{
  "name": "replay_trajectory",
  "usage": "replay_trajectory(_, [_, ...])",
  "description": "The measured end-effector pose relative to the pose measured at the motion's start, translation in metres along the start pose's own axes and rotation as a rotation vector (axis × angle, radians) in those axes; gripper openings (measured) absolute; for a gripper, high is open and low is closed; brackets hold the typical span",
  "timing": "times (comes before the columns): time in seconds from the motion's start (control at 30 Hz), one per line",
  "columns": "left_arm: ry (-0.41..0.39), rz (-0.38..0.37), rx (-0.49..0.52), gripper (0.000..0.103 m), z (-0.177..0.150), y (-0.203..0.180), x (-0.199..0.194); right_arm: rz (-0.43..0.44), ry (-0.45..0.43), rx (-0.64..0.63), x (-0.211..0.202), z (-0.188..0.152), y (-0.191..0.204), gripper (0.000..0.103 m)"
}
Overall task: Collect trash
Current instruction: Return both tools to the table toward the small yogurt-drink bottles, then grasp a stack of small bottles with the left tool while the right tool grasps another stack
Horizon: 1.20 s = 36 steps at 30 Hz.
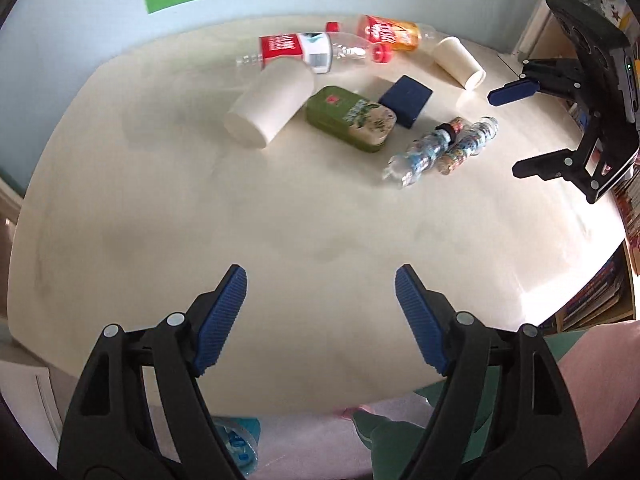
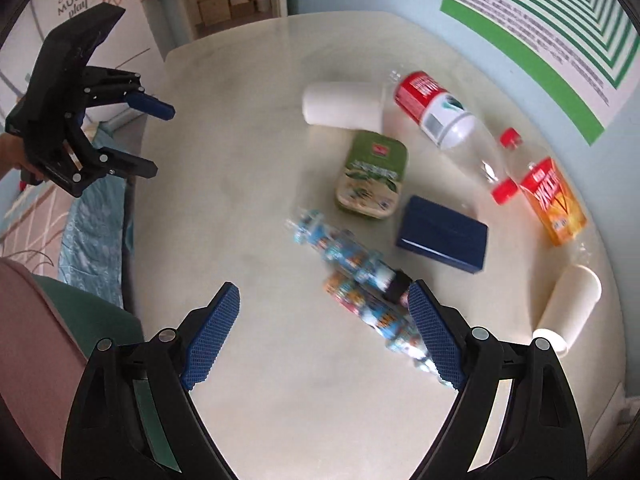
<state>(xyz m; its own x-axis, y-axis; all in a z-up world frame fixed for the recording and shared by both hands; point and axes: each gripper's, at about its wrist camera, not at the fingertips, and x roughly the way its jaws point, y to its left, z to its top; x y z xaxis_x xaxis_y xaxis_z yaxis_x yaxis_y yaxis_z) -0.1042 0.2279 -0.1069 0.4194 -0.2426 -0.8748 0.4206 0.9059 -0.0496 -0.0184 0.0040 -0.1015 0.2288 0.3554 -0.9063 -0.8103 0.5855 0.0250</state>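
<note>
Trash lies on a cream table: two small patterned bottles, a clear bottle with a red label, an orange-labelled bottle, two white paper cups, a green tin and a dark blue box. My left gripper is open and empty over the near table. My right gripper is open, its right finger beside the patterned bottles.
A green-bordered poster hangs on the blue wall behind the table. Bookshelves stand past the table's right edge. A blue patterned cloth lies beside the table's left edge.
</note>
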Motion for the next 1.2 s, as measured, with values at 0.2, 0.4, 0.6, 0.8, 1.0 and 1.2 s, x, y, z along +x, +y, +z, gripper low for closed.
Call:
replay_trajectory(0.2, [0.018, -0.057, 0.129, 0.075, 0.052, -0.051, 0.032, -0.011, 0.008, 0.039, -0.004, -0.029, -0.034, 0.086])
replay_trajectory(0.4, [0.057, -0.086, 0.188, 0.075, 0.08, -0.079, 0.056, 0.014, 0.01, 0.059, 0.005, -0.045, -0.059, 0.086])
replay_trajectory(0.6, [0.09, -0.094, 0.255, 0.075, 0.095, -0.104, 0.076, 0.045, 0.012, 0.024, 0.015, -0.052, -0.072, 0.086])
replay_trajectory(0.8, [0.129, -0.162, 0.224, 0.073, 0.099, -0.109, 0.094, 0.095, 0.012, -0.021, 0.033, -0.051, -0.08, 0.086])
replay_trajectory(1.0, [0.182, -0.223, 0.116, 0.053, 0.103, -0.09, 0.115, 0.149, 0.047, -0.021, 0.054, -0.05, -0.084, 0.086])
replay_trajectory(1.2, [0.199, -0.255, 0.098, 0.04, 0.098, -0.09, 0.122, 0.174, 0.013, -0.065, 0.056, -0.057, -0.07, 0.068])
